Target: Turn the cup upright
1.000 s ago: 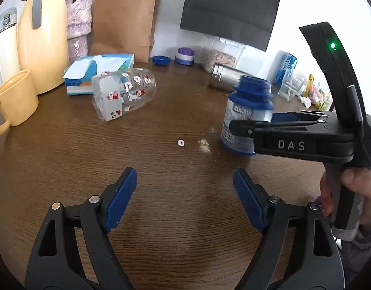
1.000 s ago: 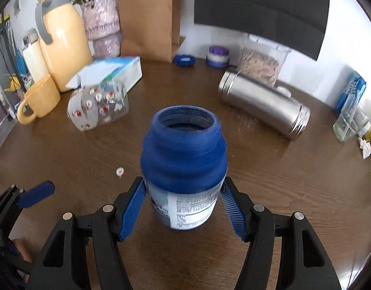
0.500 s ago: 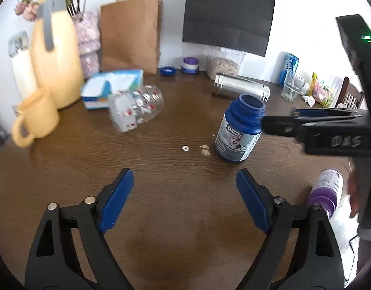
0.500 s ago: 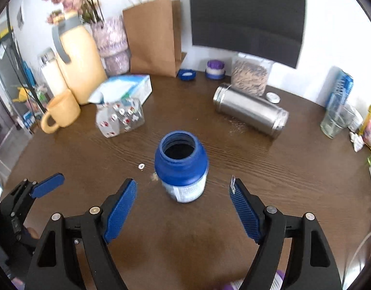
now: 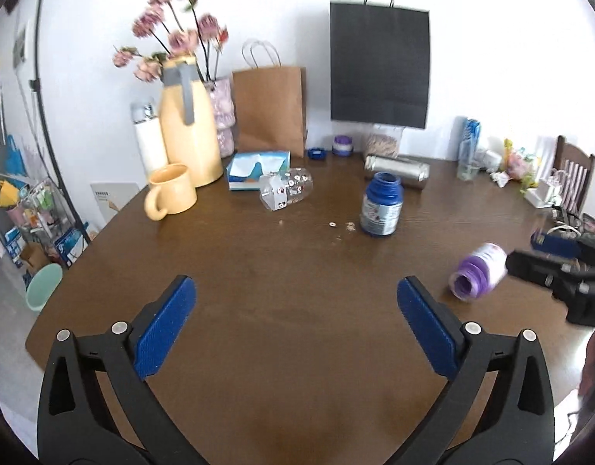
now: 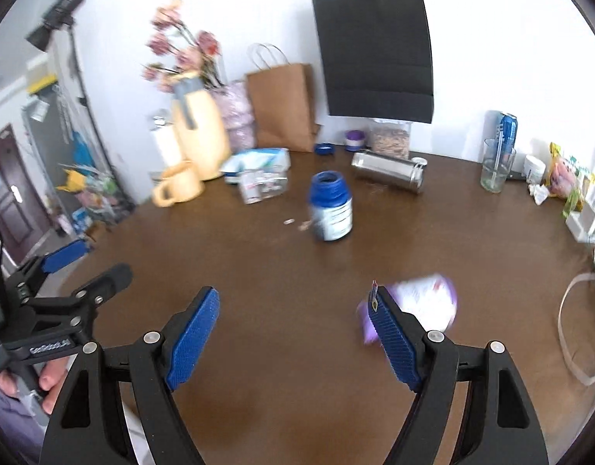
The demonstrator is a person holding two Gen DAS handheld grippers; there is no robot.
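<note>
A blue cup-like jar (image 5: 381,205) with a white label stands upright, mouth up, mid-table; it also shows in the right wrist view (image 6: 331,206). A clear patterned glass (image 5: 286,189) lies on its side farther left, blurred in the right wrist view (image 6: 261,186). A purple and white bottle (image 5: 478,272) lies on its side near the right edge, just beyond the right gripper's right finger (image 6: 417,308). My left gripper (image 5: 295,321) is open and empty above the near table. My right gripper (image 6: 293,333) is open and empty, well back from the jar.
A steel flask (image 5: 397,166) lies on its side behind the jar. A yellow mug (image 5: 171,190), yellow jug (image 5: 188,131), tissue box (image 5: 257,164), brown bag (image 5: 270,112), black bag (image 5: 379,66) and drinking glass (image 6: 497,170) line the back. Crumbs (image 5: 342,225) lie left of the jar.
My right gripper let go of the blue jar, left it upright, opened and pulled back. Both grippers have drawn back and up from the table; the purple bottle came into view.
</note>
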